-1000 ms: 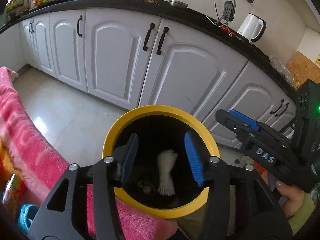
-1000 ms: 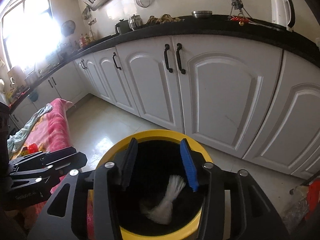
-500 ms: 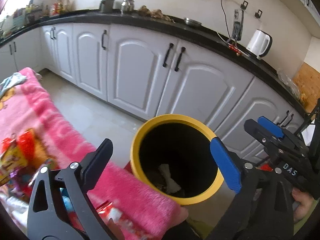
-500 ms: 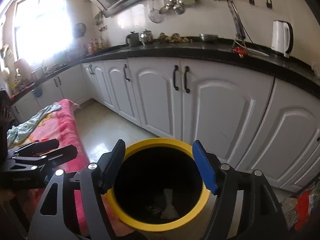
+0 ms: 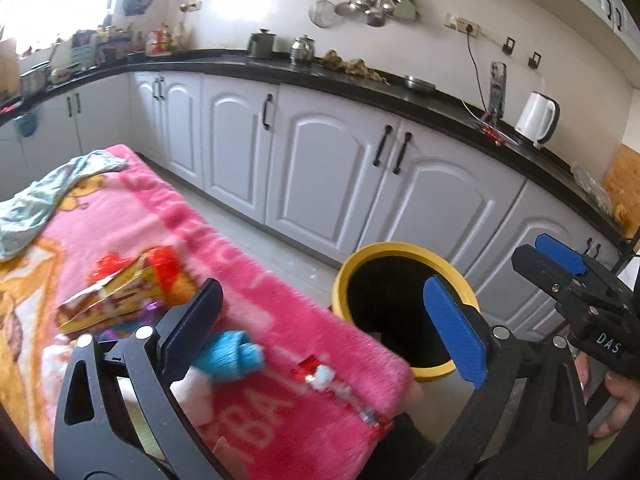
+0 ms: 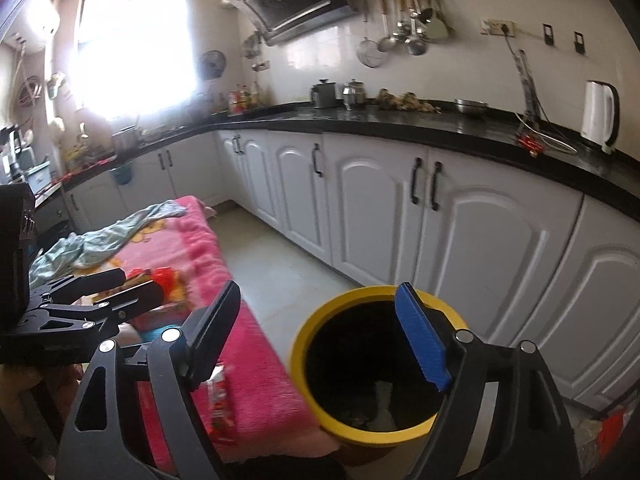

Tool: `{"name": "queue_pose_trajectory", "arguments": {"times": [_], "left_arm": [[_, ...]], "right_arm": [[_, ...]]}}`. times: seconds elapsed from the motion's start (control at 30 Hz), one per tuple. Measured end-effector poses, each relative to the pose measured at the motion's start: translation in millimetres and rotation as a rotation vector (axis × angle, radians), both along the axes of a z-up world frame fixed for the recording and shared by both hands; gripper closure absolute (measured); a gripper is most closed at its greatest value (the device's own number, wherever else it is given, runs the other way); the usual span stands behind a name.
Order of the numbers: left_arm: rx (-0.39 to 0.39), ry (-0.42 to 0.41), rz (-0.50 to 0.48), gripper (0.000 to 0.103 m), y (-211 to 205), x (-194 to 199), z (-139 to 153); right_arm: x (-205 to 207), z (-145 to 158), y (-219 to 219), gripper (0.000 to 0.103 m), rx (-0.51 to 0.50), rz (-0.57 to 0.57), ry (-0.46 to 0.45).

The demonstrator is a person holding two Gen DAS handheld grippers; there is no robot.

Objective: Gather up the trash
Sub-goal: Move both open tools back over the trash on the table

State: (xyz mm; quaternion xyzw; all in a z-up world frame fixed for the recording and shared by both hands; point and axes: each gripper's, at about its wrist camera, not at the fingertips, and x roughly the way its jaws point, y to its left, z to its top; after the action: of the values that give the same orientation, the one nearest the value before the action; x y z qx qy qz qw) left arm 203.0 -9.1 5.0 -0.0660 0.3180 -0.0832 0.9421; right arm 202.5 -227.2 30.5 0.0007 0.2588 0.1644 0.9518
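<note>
1. Up close, the left gripper (image 5: pixel 324 322) is spread wide with nothing between its fingers; the black finger hangs over the pink blanket (image 5: pixel 256 264) and the blue finger over the yellow-rimmed bin (image 5: pixel 362 256)
2. Likewise the right gripper (image 6: pixel 324 344) stands wide and empty, its blue finger above the bin's (image 6: pixel 308 334) rim and its black finger above the blanket's (image 6: pixel 248 364) edge
3. Between the left gripper's fingers lie a crumpled blue wad (image 5: pixel 230 354) beside the black finger and a red-and-white wrapper (image 5: pixel 320 376) nearer the blanket's end; the wrapper's long axis runs slantwise toward the lower right, though blur hides its ends
4. Left of that gripper, further along the blanket, a yellow-and-red snack bag (image 5: pixel 116 292) lies flat, its long axis running up to the right toward a red end
5. Ahead of the right gripper, the bin stands upright on the floor, touching the blanket's edge; a white scrap (image 6: pixel 382 400) rests at its dark bottom
6. Beyond, bare tiled floor (image 6: pixel 288 264) runs between the blanket and the white cabinets (image 6: pixel 472 240), leaving open room past the bin
</note>
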Motion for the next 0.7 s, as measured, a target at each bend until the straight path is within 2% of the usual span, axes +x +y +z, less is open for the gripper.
{"name": "queue_pose_trajectory", "arguments": {"times": [0.4,0.7], "left_arm": [[-0.005,-0.024,0.107,0.011,55.7,-47.1,2.8],[0.010,0.004,0.178,0.011,96.9,-77.3,-6.5]], "right_arm": [[-30.4,-1.1,55.3,0.022,-0.032,0.137,0.002],[-50.3,-12.8,87.6,0.022,-0.060,0.225,0.036]]}}
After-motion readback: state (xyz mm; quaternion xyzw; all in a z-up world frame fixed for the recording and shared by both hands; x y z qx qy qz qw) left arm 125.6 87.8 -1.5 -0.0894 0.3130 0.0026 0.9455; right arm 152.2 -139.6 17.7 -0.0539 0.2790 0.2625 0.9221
